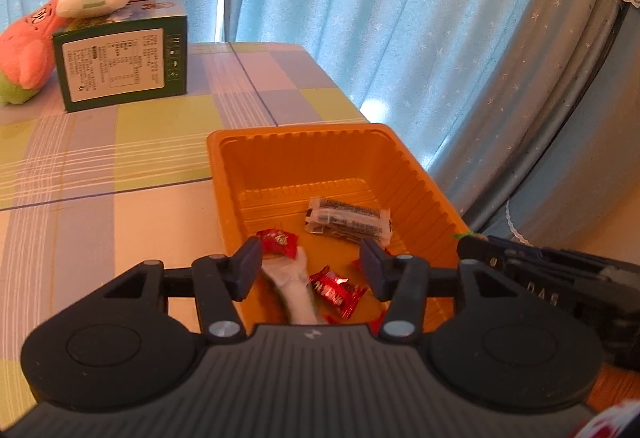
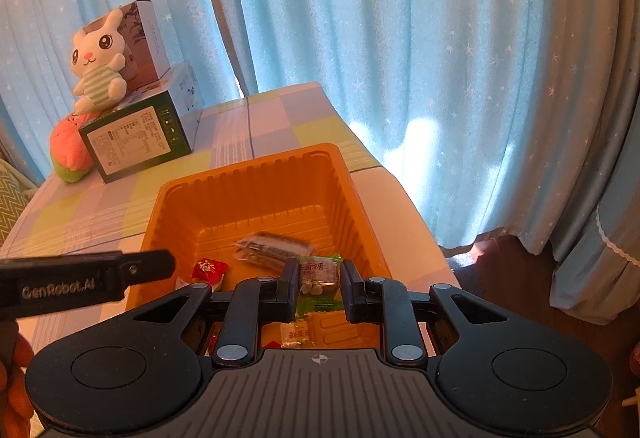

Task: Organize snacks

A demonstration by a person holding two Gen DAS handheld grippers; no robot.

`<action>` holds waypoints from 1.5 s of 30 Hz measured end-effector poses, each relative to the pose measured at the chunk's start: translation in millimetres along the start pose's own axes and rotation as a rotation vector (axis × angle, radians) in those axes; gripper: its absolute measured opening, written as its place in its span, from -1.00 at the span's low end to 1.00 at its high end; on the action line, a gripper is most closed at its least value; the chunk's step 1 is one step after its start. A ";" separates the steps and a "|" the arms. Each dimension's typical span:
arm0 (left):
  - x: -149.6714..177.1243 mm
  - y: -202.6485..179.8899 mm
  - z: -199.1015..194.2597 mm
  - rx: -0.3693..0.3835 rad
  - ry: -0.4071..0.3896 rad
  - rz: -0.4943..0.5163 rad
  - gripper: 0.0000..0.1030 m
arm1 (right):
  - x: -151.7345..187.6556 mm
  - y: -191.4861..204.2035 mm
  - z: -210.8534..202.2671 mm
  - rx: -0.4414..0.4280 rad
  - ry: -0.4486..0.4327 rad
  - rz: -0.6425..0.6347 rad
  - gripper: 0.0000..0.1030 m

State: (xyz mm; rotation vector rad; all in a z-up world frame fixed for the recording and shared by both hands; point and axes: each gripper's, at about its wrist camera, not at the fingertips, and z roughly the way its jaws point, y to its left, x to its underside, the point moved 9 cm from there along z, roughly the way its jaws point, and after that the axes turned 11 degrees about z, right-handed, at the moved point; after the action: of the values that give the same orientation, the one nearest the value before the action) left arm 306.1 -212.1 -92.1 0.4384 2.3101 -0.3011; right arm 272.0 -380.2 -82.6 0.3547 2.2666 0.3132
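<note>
Sorting is well under way: the orange tray [image 1: 224, 174] at the right edge of the table [image 1: 80, 238] already holds several snacks. Inside lie a pale, dark-printed bar packet [image 1: 348, 220] on the far floor, a red wrapped candy [image 1: 278, 243] near the left wall, a second red candy [image 1: 336, 290] nearer the camera, and a long white packet [image 1: 294, 286] between them.

The left gripper [image 1: 310, 266] hangs over the tray's near end with its jaws partly apart and nothing pressed between the pads; the snacks beneath appear to rest on the tray floor.

The right gripper [image 2: 319, 288] is clamped on a green-edged candy packet [image 2: 318, 276], held above the tray's near right part; this piece is not yet deposited. A small clear sachet [image 2: 294, 334] lies below it.

No snacks show on the bare tablecloth in either view, so the judgement is that the held packet is among the last; parts of the table are out of frame.

Materials:
- Tray: thin moulded plastic, glossy, ribbed walls, rolled rim, stepped floor.
- Candies: crinkled foil-like film, twisted or sealed ends, light and slippery.
- Tablecloth: smooth, pastel checks.
- Backdrop: a soft plush rabbit [image 2: 98, 62] on a rigid green carton [image 2: 134, 140], and a pleated blue curtain [image 2: 400, 38].
</note>
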 end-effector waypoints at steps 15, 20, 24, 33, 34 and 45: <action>13.6 12.3 -13.3 -0.019 0.009 -0.012 0.09 | -8.5 25.3 6.1 -0.091 0.019 0.015 -0.57; 22.7 22.6 -18.2 -0.036 0.012 -0.026 0.34 | -12.9 19.5 3.4 -0.102 -0.004 0.088 0.45; 32.0 27.3 -24.5 -0.043 0.014 -0.041 0.50 | -10.1 13.9 -5.2 -0.089 -0.001 0.100 0.45; 51.0 26.5 -58.7 -0.091 0.010 -0.044 0.86 | 13.9 5.2 -38.7 -0.040 0.032 0.111 0.45; 52.1 26.9 -63.9 -0.101 0.008 -0.042 0.89 | 17.7 6.1 -43.6 -0.031 0.037 0.099 0.45; 64.4 17.8 -127.8 -0.124 0.004 -0.045 1.00 | 53.3 25.8 -96.3 -0.031 0.086 0.049 0.45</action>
State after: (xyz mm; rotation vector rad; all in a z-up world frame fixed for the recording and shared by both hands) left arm 189.1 -138.0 -51.8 0.3263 2.3300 -0.1775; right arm 169.3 -348.0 -48.2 0.3882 2.3373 0.3960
